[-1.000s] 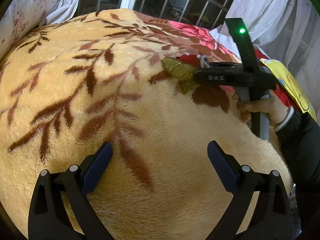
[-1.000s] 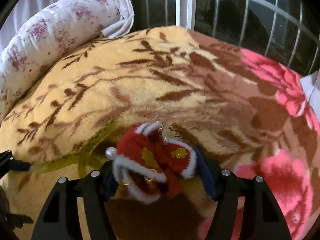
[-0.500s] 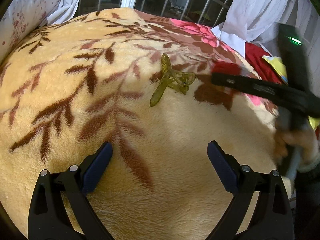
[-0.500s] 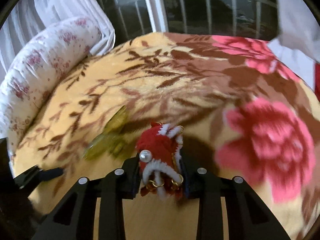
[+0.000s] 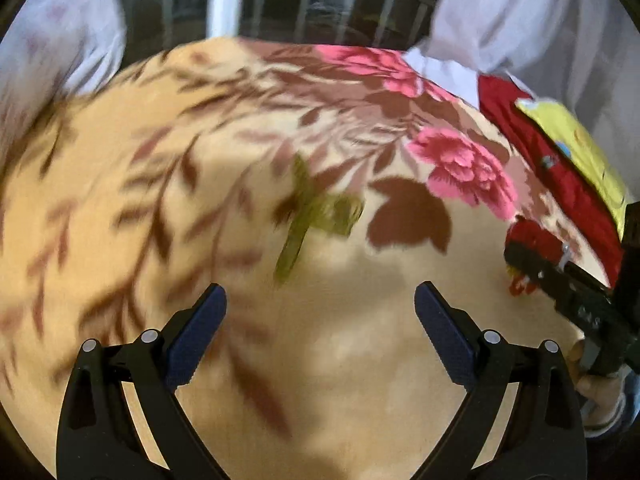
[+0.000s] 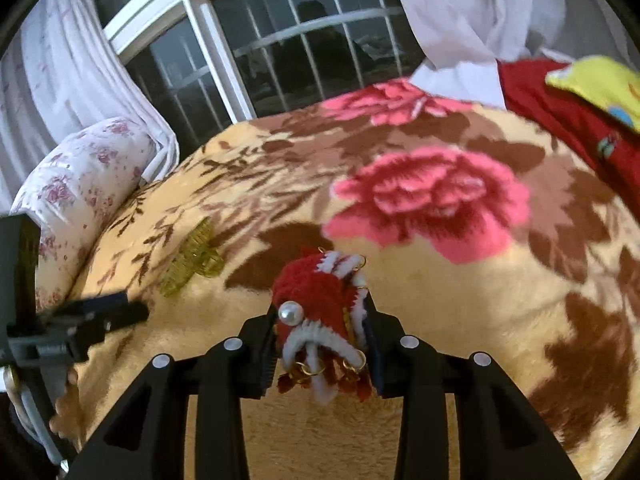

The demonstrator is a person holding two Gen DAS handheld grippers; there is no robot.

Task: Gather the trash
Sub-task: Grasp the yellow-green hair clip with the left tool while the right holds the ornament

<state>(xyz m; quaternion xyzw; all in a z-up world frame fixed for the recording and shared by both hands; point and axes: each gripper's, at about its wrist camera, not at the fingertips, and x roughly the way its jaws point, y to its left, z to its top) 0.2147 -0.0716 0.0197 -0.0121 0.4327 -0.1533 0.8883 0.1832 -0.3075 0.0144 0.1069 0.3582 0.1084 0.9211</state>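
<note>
My right gripper (image 6: 322,344) is shut on a red knitted ornament (image 6: 316,312) with white trim, a pearl and gold rings, held above the blanket. The ornament also shows in the left wrist view (image 5: 536,240), at the right edge. An olive-green hair claw clip (image 5: 312,212) lies on the yellow floral blanket (image 5: 120,220), just ahead of my left gripper (image 5: 320,312), which is open and empty. The clip also shows in the right wrist view (image 6: 192,260), left of the ornament.
A floral white pillow (image 6: 80,184) lies at the blanket's left side. A red cloth (image 6: 568,116) with a yellow item (image 6: 600,80) on it lies at the right. A barred window (image 6: 300,52) and white curtains (image 6: 460,8) stand behind the bed.
My right gripper closed on the red ornament, lifted it and carried it right and back, away from the clip. My left gripper has swung right toward the clip.
</note>
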